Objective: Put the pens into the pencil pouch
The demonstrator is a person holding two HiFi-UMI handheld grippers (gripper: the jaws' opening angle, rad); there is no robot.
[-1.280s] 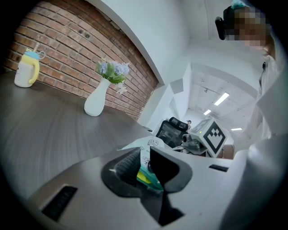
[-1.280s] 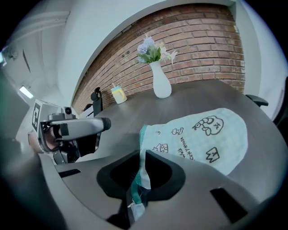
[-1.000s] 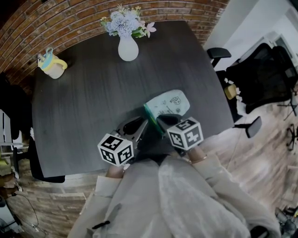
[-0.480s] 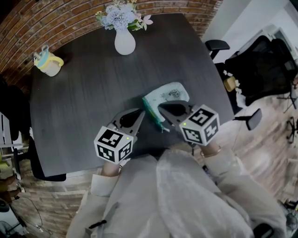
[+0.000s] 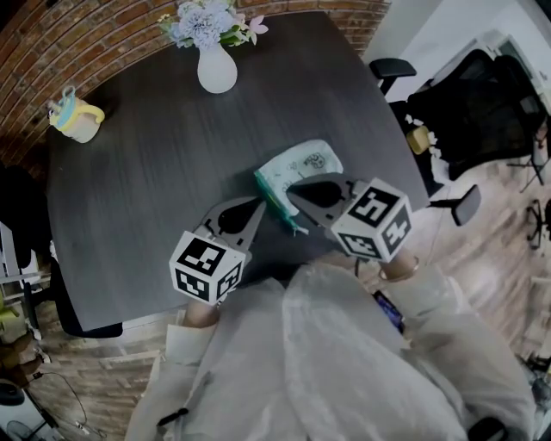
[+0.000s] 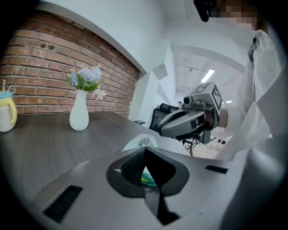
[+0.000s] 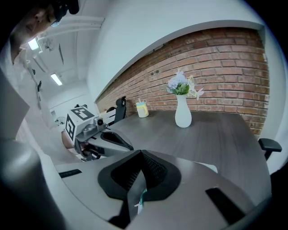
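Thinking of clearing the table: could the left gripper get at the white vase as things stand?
Probably not yet: the left gripper is shut on the pouch, and the vase stands far across the table, though nothing lies between.

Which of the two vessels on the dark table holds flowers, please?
The white vase at the far edge of the table: pale blue and pink flowers stand in it. The yellow cup near the far left corner shows none.

White, green-edged pencil pouch (image 5: pixel 306 165) near table's (image 5: pixel 146 172) front edge.
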